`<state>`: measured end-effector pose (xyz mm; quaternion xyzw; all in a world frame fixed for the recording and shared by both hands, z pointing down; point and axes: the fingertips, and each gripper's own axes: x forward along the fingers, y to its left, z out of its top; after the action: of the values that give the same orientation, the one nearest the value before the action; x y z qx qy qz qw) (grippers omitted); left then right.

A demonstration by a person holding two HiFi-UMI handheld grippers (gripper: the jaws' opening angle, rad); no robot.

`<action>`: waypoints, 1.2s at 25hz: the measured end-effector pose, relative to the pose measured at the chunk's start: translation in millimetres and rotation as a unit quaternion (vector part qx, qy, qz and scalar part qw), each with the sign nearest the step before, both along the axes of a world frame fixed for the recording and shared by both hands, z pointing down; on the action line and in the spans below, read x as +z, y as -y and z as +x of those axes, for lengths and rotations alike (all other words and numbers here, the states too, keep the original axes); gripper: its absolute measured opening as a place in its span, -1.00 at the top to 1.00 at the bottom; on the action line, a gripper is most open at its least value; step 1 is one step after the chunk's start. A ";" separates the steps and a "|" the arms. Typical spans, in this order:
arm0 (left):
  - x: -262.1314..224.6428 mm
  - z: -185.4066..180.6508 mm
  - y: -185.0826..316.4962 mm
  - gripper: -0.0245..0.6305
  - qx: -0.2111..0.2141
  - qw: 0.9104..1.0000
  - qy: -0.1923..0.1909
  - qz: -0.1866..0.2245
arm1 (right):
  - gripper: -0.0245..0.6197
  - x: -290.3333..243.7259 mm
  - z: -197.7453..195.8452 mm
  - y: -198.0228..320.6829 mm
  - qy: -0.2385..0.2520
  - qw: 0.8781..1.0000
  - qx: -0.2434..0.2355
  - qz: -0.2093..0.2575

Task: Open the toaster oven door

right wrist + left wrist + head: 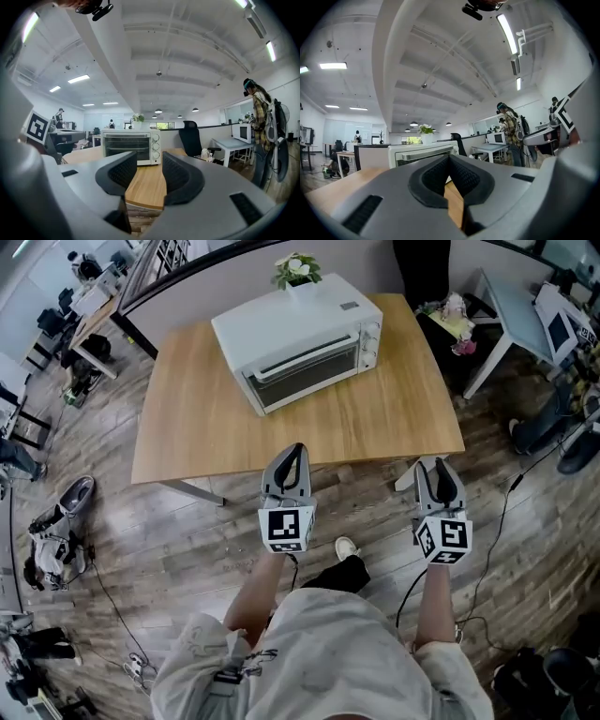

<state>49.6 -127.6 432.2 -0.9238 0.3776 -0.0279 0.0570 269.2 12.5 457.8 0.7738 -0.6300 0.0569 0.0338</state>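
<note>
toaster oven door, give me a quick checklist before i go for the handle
1. Toaster oven door shut, facing the person: ok.
2. Handle along the door's top edge, nothing blocking it: ok.
3. Table bare in front of the door, so it can swing down: ok.
4. Right hand-held gripper jaws apart, empty: ok.
5. Left hand-held gripper jaws together, empty: not ok if it must grasp.
6. Grippers at the handle: not ok, both are at the table's near edge.
</note>
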 end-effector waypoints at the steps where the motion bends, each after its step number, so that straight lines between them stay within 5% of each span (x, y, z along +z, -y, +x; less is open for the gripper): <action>1: -0.1 2.9 4.4 0.88 -0.007 1.000 -0.001 0.000 | 0.35 -0.8 5.2 9.2 0.002 1.000 -0.008 0.001; 17: -5.9 -24.6 76.3 0.88 -0.161 0.987 -0.008 -0.013 | 0.35 -28.4 7.5 145.7 -0.020 0.987 -0.157 0.000; 30: 0.1 -39.6 100.2 0.88 -0.223 0.975 -0.007 -0.020 | 0.35 -17.9 -6.0 207.5 -0.024 0.972 -0.233 0.002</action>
<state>10.0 -227.8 432.3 -0.8175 0.5738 -0.0404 0.0284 263.2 -195.0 439.9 0.6073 -0.7918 0.0278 0.0593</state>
